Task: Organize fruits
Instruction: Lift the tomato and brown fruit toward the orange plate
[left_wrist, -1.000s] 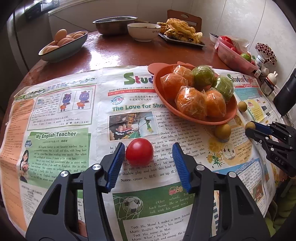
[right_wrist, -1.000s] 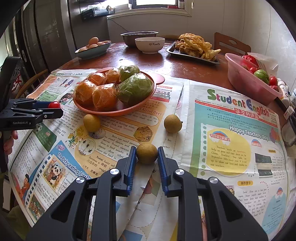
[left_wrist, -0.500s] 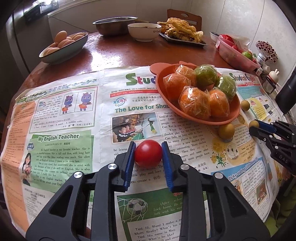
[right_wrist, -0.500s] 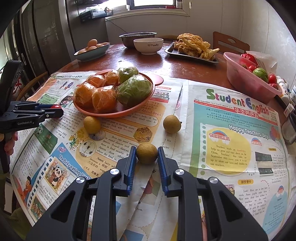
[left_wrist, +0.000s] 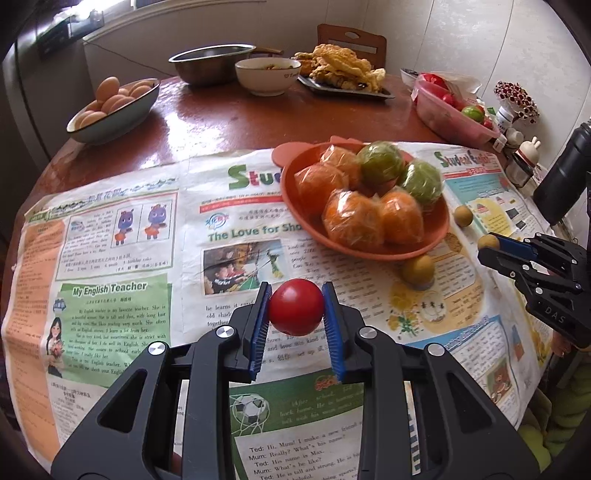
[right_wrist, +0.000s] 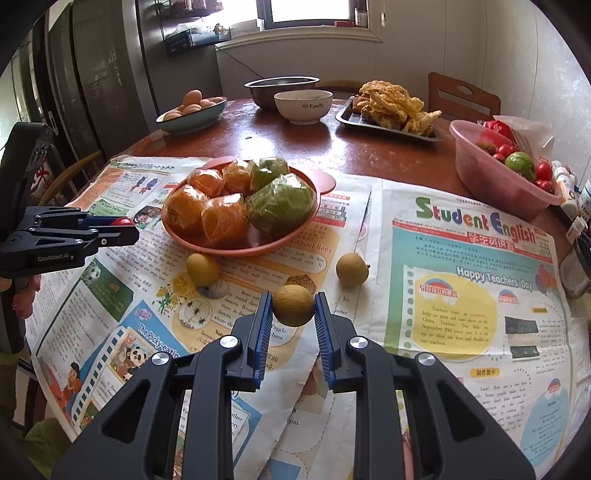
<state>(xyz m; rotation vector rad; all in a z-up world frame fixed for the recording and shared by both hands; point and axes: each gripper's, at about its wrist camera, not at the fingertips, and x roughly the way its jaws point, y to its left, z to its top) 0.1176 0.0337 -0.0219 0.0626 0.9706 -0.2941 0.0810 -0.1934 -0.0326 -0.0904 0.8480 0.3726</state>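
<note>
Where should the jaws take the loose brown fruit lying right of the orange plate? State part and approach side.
Grip the loose brown fruit across its round middle, coming from the near side, low over the newspaper. Its small stem nub points right, so keep the jaws off that end. The orange plate sits apart to its left, leaving room.
</note>
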